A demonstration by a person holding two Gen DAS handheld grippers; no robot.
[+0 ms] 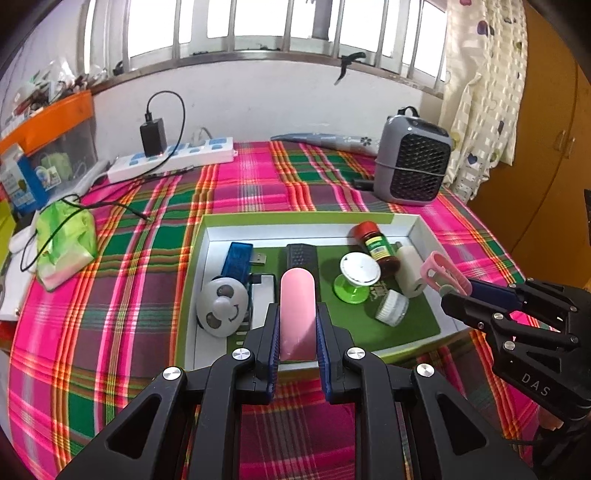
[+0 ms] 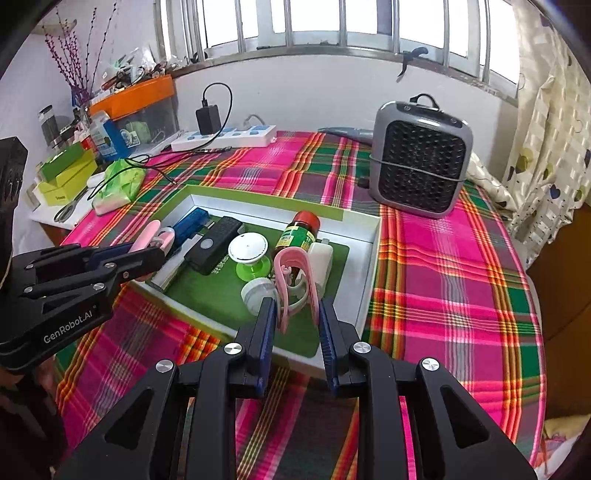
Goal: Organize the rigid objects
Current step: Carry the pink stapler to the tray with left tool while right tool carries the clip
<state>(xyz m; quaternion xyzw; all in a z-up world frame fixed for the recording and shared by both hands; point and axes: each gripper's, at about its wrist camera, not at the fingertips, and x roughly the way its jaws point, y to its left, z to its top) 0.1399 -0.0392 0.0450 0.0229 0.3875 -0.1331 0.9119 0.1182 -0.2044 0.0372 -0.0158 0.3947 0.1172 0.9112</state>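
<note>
We hold a pink tube (image 1: pixel 297 314) lengthwise in the left tongs (image 1: pixel 297 325), centre frame, over the tray (image 1: pixel 295 218); the right tongs (image 2: pixel 297 314) pinch a pink clip (image 2: pixel 295 280).

I see home, likely bedroom or living corner. Plaid cloth (image 1: pixel 147 258) covers tabletop. Barred window (image 2: pixel 332 26) above, patterned curtain (image 1: pixel 484 85) at right, wooden wardrobe (image 1: pixel 554 147) beside it. Power strip (image 1: pixel 173 158) with charger, small grey heater (image 2: pixel 421 155), cluttered shelf with orange bin (image 2: pixel 136 96).
</note>
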